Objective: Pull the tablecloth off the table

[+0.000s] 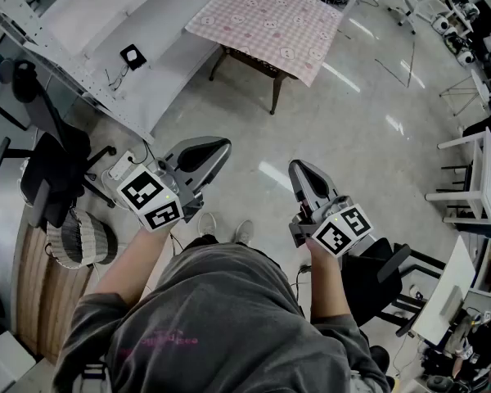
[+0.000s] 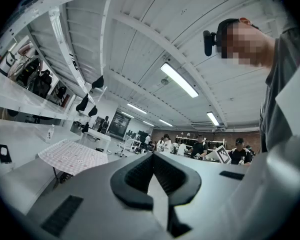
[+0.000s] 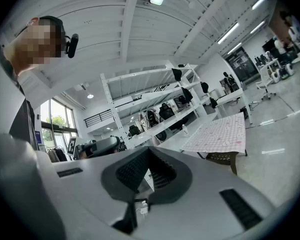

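A pink checked tablecloth (image 1: 266,19) covers a small dark-legged table (image 1: 276,88) far ahead of me across the shiny floor. It also shows as the tablecloth (image 2: 72,156) at the left of the left gripper view and the tablecloth (image 3: 220,133) at the right of the right gripper view. My left gripper (image 1: 222,146) and right gripper (image 1: 297,167) are held close to my body, well short of the table. Both point toward it. The left gripper (image 2: 152,156) and right gripper (image 3: 149,151) are shut, with nothing between their pads.
A long white bench with shelving (image 1: 123,31) runs along the left, next to the table. A black office chair (image 1: 53,166), a woven basket (image 1: 78,240) and a power strip (image 1: 119,166) stand at my left. White furniture (image 1: 475,174) lines the right side. Several people (image 2: 200,146) work far behind.
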Demonstrator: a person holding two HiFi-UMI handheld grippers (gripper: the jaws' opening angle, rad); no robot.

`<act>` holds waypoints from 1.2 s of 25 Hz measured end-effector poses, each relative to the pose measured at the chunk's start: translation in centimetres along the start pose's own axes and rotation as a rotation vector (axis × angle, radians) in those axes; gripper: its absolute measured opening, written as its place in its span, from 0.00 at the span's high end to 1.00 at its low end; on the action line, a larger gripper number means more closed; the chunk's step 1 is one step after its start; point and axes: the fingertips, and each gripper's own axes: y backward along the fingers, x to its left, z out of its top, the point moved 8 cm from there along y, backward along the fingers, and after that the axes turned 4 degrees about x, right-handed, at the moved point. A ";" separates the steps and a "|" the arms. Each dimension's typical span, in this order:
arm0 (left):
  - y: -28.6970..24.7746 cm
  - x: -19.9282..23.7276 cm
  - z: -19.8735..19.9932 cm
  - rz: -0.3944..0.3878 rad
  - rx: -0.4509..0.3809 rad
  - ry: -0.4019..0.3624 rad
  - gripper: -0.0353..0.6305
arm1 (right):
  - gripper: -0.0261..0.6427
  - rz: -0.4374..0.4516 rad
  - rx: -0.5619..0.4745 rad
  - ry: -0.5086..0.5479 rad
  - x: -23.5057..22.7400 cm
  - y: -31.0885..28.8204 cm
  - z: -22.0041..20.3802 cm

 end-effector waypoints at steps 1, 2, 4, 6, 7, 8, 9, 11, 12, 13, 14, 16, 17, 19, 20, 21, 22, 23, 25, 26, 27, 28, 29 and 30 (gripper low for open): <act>0.0 0.1 -0.1 -0.003 0.000 0.004 0.95 | 0.96 -0.001 -0.001 0.003 0.0 -0.1 0.1; 0.0 0.1 -0.2 -0.005 0.001 0.007 0.95 | 0.96 -0.001 -0.002 0.005 0.1 -0.1 0.1; -0.2 -0.2 -0.5 -0.008 0.003 0.011 0.95 | 0.96 0.000 -0.004 0.009 0.1 0.2 0.2; -0.4 -1.0 -0.8 -0.009 0.005 0.011 0.95 | 0.96 0.002 -0.006 0.009 0.1 1.0 0.1; -0.6 -1.4 -1.0 -0.010 0.006 0.011 0.95 | 0.96 0.004 -0.006 0.010 0.1 1.4 0.0; -0.7 -1.7 -1.2 -0.010 0.008 0.011 0.95 | 0.96 0.007 -0.005 0.013 0.1 1.7 0.0; -0.8 -2.0 -1.3 -0.010 0.009 0.010 0.95 | 0.96 0.010 -0.004 0.019 0.1 2.0 -0.1; -0.8 -2.4 -1.5 -0.008 0.010 0.009 0.95 | 0.96 0.014 -0.001 0.035 0.2 2.4 -0.2; -0.8 -2.7 -1.6 -0.006 0.010 0.008 0.95 | 0.96 0.015 -0.003 0.041 0.2 2.6 -0.2; -0.8 -2.9 -1.6 -0.002 0.010 0.008 0.95 | 0.96 0.017 -0.006 0.043 0.2 2.8 -0.2; -0.8 -3.1 -1.7 0.001 0.010 0.008 0.95 | 0.96 0.020 -0.009 0.043 0.2 3.0 -0.2; -0.8 -3.4 -1.8 0.007 0.010 0.008 0.95 | 0.96 0.024 -0.011 0.043 0.1 3.2 -0.3; -0.8 -3.4 -1.9 0.008 0.010 0.008 0.95 | 0.96 0.023 -0.010 0.044 0.1 3.1 -0.3; -0.6 -3.0 -2.0 0.011 0.013 0.007 0.95 | 0.96 0.018 -0.008 0.043 0.1 2.7 -0.3; -0.6 -3.0 -2.1 0.013 0.016 0.006 0.95 | 0.96 0.013 -0.006 0.040 0.0 2.7 -0.3; -0.6 -3.3 -2.2 0.014 0.019 0.004 0.95 | 0.96 0.008 -0.004 0.039 0.0 2.8 -0.4; -0.6 -3.6 -2.3 0.015 0.021 0.001 0.95 | 0.96 0.003 -0.001 0.040 0.0 3.2 -0.4; -0.6 -3.9 -2.3 0.017 0.022 -0.002 0.95 | 0.96 0.000 0.003 0.041 0.0 3.4 -0.4; -0.7 -4.1 -2.3 0.020 0.022 -0.011 0.95 | 0.96 -0.003 0.005 0.044 -0.1 3.6 -0.3; -0.7 -4.0 -2.2 0.022 0.023 -0.014 0.95 | 0.96 -0.005 0.005 0.045 -0.2 3.6 -0.3; -0.8 -4.0 -2.2 0.023 0.025 -0.017 0.95 | 0.96 -0.008 0.005 0.046 -0.3 3.5 -0.3; -0.9 -3.9 -2.3 0.024 0.027 -0.019 0.94 | 0.96 -0.011 0.008 0.046 -0.4 3.5 -0.2; -1.0 -3.8 -2.3 0.024 0.030 -0.020 0.94 | 0.96 -0.014 0.010 0.047 -0.5 3.5 -0.2; -1.0 -3.8 -2.3 0.024 0.033 -0.021 0.94 | 0.96 -0.016 0.013 0.046 -0.6 3.5 -0.2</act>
